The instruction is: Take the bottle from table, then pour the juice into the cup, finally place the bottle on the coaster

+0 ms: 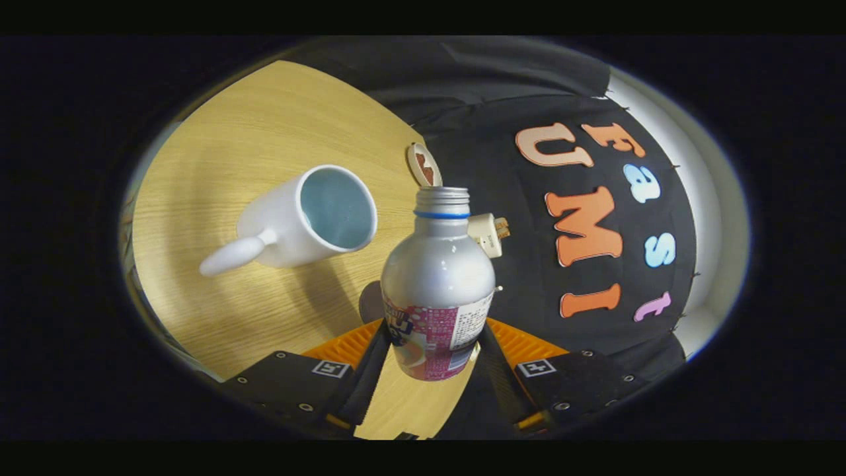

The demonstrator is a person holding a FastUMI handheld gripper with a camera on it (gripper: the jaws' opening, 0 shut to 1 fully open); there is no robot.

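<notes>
Clamped in the tool, both fingers pressing its labelled sides, the bottle is lifted off the bench, cap off, its mouth beside the white cup. Pouring looks about to begin: next, its mouth must tip over the cup's rim. A round coaster lies beyond.

I am in a recording booth, not a lived-in room: black cloth hangs as the wall behind a pale wood-grain counter. A plain pale wall shows past the cloth's edge, and a small white plug-like fitting sits against the cloth.
</notes>
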